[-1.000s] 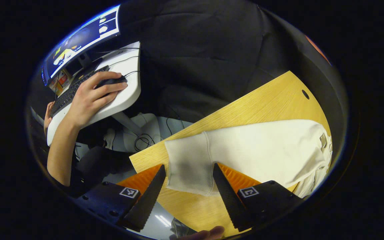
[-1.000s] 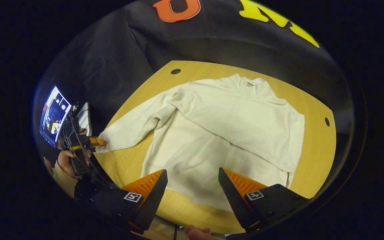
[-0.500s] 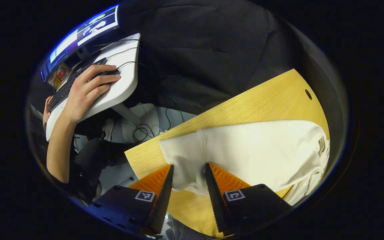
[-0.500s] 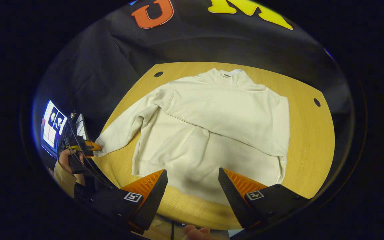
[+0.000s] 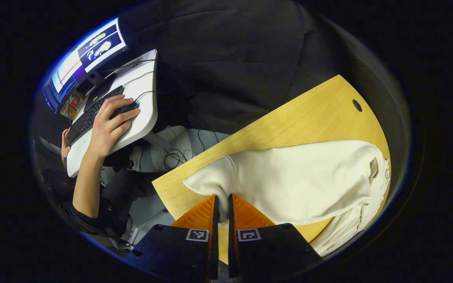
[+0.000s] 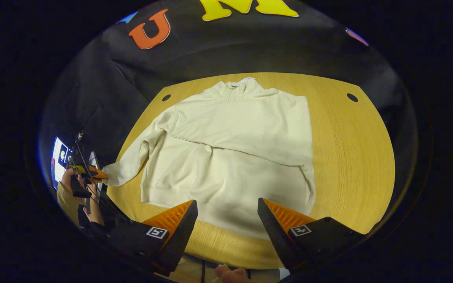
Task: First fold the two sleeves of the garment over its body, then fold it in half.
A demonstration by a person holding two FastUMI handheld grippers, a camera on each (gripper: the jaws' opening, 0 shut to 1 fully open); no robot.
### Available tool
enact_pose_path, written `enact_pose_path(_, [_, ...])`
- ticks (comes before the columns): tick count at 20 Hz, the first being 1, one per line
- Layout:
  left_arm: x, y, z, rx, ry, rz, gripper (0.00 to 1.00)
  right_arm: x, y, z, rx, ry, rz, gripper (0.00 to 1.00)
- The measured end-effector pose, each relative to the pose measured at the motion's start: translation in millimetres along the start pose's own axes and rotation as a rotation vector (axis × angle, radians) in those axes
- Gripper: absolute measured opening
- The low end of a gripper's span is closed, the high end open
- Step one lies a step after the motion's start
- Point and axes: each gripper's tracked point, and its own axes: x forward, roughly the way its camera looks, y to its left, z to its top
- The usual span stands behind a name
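The garment (image 6: 230, 153) lies flat on the wooden table (image 6: 352, 157), one sleeve already across its body. The left gripper (image 5: 221, 204) pinches the other sleeve's cuff (image 5: 210, 182) at the table's edge. The right gripper (image 6: 226, 214) hangs over the hem, fingers wide apart, holding nothing.

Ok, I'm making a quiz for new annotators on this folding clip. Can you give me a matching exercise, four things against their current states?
Things:
1. left gripper
2. right gripper
3. left sleeve
4. right sleeve

States:
A. folded across the body of the sweatshirt
B. open, hovering over the hem
C. stretched out sideways onto the wooden table
D. shut on the cuff

Pairs: 1-D, 2-B, 3-C, 4-A
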Motion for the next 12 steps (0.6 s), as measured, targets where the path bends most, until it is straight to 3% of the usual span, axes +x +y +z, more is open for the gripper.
enact_pose_path(1, [-8.4, -14.3, 2.1, 0.019, -0.002, -0.014, 0.13, -1.2, -5.7, -1.4, 0.008, -0.001, 0.000, 0.96])
enact_pose_path(2, [-21.8, -33.6, 9.6, 0.057, -0.029, -0.017, 0.12, -4.5, -14.5, -2.6, 0.023, -0.004, 0.010, 0.92])
enact_pose_path(3, [-31.7, -54.3, 13.2, 0.088, -0.046, -0.033, 0.12, -6.5, -21.4, -4.0, 0.028, -0.007, 0.013, 0.96])
enact_pose_path(7, [-67.3, -149.1, 8.3, 0.185, -0.086, -0.104, 0.12, -14.6, -65.1, -5.5, 0.073, -0.027, -0.004, 0.96])
enact_pose_path(8, [-77.0, -181.2, 1.1, 0.233, -0.088, -0.121, 0.12, -17.6, -80.3, -3.0, 0.107, -0.038, -0.014, 0.92])
enact_pose_path(9, [-88.8, -227.2, -13.8, 0.305, -0.083, -0.138, 0.12, -22.5, -100.2, -2.5, 0.161, -0.050, -0.025, 0.96])
enact_pose_path(12, [-101.0, -291.3, -42.8, 0.404, -0.076, -0.174, 0.12, -32.3, -133.0, -6.6, 0.209, -0.058, -0.056, 0.96])
